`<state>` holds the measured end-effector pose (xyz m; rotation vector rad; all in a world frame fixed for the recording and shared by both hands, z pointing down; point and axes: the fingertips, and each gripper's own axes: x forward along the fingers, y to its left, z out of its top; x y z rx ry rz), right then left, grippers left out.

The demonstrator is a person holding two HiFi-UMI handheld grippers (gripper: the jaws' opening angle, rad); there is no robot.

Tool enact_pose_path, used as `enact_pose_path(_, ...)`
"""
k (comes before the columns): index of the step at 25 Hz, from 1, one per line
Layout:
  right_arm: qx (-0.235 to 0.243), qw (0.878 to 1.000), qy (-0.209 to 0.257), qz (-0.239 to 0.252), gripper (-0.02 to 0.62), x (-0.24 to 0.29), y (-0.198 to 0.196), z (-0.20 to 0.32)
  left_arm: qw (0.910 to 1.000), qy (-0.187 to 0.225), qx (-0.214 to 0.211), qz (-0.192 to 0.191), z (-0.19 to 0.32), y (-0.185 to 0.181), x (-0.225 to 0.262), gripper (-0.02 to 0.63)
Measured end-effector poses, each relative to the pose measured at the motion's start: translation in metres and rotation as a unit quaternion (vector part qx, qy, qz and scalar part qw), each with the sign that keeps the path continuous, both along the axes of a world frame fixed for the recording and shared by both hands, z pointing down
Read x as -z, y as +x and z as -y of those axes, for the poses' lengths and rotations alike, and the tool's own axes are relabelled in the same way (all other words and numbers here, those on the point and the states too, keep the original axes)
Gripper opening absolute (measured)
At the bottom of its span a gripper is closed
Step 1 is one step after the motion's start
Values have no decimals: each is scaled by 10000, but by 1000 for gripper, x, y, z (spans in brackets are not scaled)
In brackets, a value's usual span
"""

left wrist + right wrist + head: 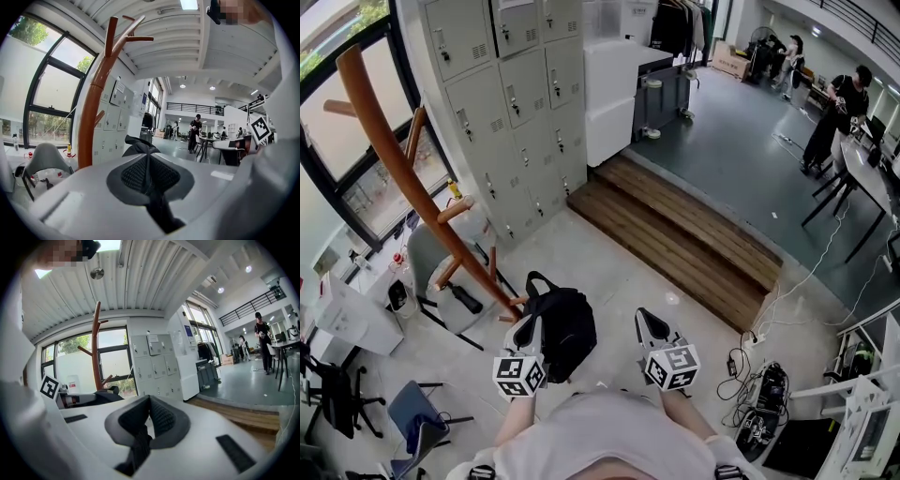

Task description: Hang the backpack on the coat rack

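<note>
The brown wooden coat rack (403, 178) leans across the left of the head view, its foot by the black backpack (565, 330). My left gripper (525, 326) is against the backpack's left side. In the left gripper view its jaws (149, 157) are shut, with black backpack fabric (139, 146) sticking out past the tips and the coat rack (91, 112) standing close at the left. My right gripper (645, 317) is to the right of the backpack, apart from it, shut with nothing in it (150, 401). The right gripper view shows the coat rack (96, 348) further off.
Grey lockers (516, 112) stand behind the rack, with a white cabinet (614, 94) beside them. A grey chair (441, 272) is by the window and a blue chair (417, 412) at lower left. A wooden step (675, 234) crosses ahead. Cables and gear (759, 394) lie at right. People (839, 112) stand far off.
</note>
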<state>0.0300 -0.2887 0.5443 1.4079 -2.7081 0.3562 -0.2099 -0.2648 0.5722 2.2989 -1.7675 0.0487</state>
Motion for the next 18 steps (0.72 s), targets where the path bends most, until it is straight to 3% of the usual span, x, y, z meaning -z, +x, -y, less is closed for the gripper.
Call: enact_pose_path(18, 42, 9999, -145, -77, 9, -12, 0, -6, 9980, -528, 270, -200, 1, -14, -40, 25)
